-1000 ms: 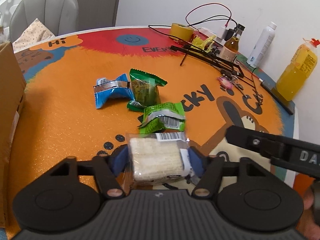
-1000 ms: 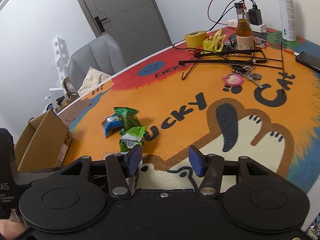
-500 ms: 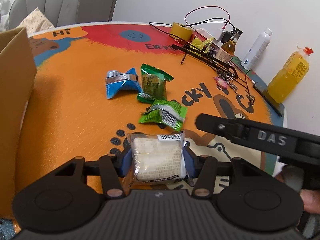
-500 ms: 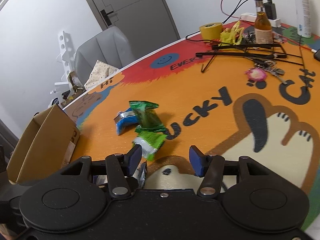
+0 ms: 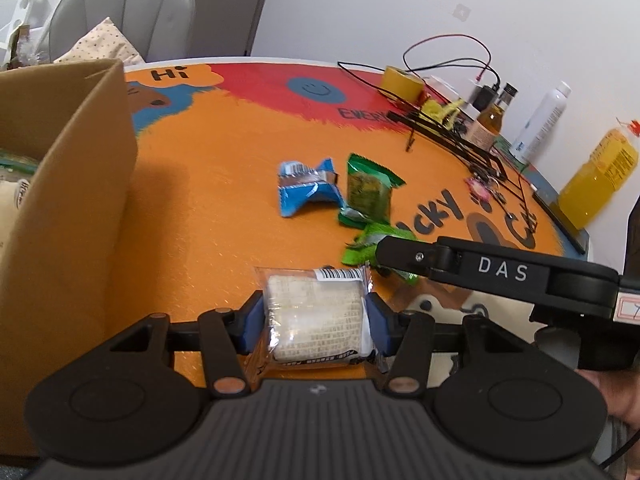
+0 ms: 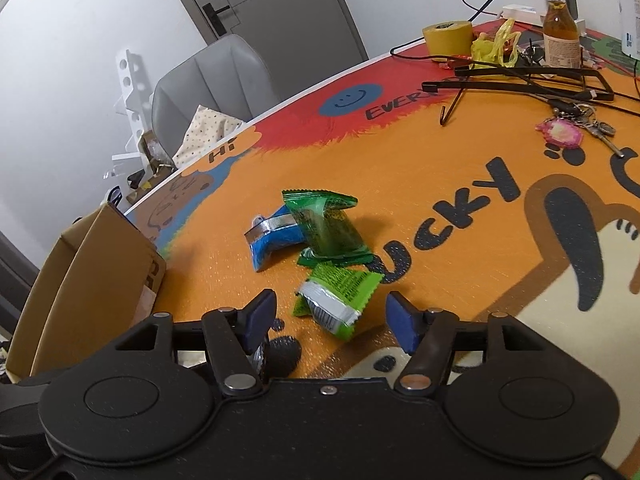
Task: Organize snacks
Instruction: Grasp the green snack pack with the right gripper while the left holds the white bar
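My left gripper (image 5: pixel 316 320) is shut on a clear-wrapped white rice cracker packet (image 5: pixel 316 316), held above the orange mat beside the cardboard box (image 5: pixel 68 208). My right gripper (image 6: pixel 332 316) is open, its pads on either side of a light green snack packet (image 6: pixel 338 296) on the mat. Just beyond lie a dark green packet (image 6: pixel 326 224) and a blue packet (image 6: pixel 272 240). In the left wrist view these show as the blue packet (image 5: pixel 308 192), the dark green packet (image 5: pixel 368 192) and the light green packet (image 5: pixel 368 244), partly hidden by my right gripper's body.
The open cardboard box (image 6: pixel 80 280) stands at the mat's left edge with packets inside. At the far side are tape (image 6: pixel 448 36), a yellow bag, black hangers (image 6: pixel 520 80), keys (image 6: pixel 564 132), a brown bottle (image 6: pixel 560 36), a white bottle (image 5: pixel 540 124) and a juice bottle (image 5: pixel 596 180). A grey chair (image 6: pixel 212 84) stands behind.
My left gripper has carried the cracker packet left towards the box, which now fills more of its view. My right gripper has moved forward, so the light green packet now lies between its pads.
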The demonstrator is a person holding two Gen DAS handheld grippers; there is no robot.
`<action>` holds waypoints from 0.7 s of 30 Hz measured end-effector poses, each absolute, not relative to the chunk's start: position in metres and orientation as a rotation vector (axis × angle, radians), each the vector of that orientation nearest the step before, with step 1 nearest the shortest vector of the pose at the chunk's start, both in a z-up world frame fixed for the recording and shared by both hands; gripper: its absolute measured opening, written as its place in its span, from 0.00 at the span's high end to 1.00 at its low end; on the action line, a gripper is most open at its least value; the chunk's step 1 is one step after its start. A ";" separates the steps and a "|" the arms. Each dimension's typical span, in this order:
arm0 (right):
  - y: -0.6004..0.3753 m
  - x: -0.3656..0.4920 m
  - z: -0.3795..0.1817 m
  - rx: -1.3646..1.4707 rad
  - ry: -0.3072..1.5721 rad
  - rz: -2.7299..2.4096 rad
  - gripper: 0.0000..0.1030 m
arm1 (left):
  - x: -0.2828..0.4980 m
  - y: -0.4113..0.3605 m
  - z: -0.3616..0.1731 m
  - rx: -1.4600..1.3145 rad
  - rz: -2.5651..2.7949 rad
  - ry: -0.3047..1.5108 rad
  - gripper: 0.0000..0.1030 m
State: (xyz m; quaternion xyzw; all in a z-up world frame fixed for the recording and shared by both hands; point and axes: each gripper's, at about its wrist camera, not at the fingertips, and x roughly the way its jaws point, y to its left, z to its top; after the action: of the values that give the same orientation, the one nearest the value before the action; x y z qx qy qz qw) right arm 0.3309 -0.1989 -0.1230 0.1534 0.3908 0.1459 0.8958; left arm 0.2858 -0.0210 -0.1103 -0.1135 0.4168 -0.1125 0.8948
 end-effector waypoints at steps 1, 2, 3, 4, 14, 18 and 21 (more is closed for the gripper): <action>-0.198 0.333 -0.124 0.321 0.813 0.302 0.40 | 0.287 -0.020 -0.110 -0.234 -0.231 0.861 0.49; -0.197 0.334 -0.124 0.323 0.815 0.301 0.40 | 0.287 -0.020 -0.109 -0.232 -0.230 0.858 0.49; -0.196 0.335 -0.125 0.326 0.817 0.303 0.40 | 0.288 -0.019 -0.109 -0.229 -0.228 0.855 0.49; -0.195 0.337 -0.125 0.330 0.821 0.302 0.40 | 0.288 -0.019 -0.109 -0.226 -0.223 0.854 0.49; -0.191 0.324 -0.119 0.295 0.798 0.276 0.67 | 0.283 -0.010 -0.105 -0.227 -0.206 0.830 0.49; -0.190 0.311 -0.108 0.288 0.766 0.277 0.67 | 0.275 -0.009 -0.097 -0.227 -0.209 0.808 0.49; -0.190 0.301 -0.100 0.290 0.744 0.276 0.67 | 0.268 -0.007 -0.090 -0.227 -0.217 0.791 0.49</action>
State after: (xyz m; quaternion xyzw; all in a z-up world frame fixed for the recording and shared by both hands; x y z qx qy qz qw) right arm 0.3006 -0.1896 -0.0998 0.1406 0.3611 0.1339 0.9121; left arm 0.2676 -0.0066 -0.0900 -0.1102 0.3836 -0.1052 0.9108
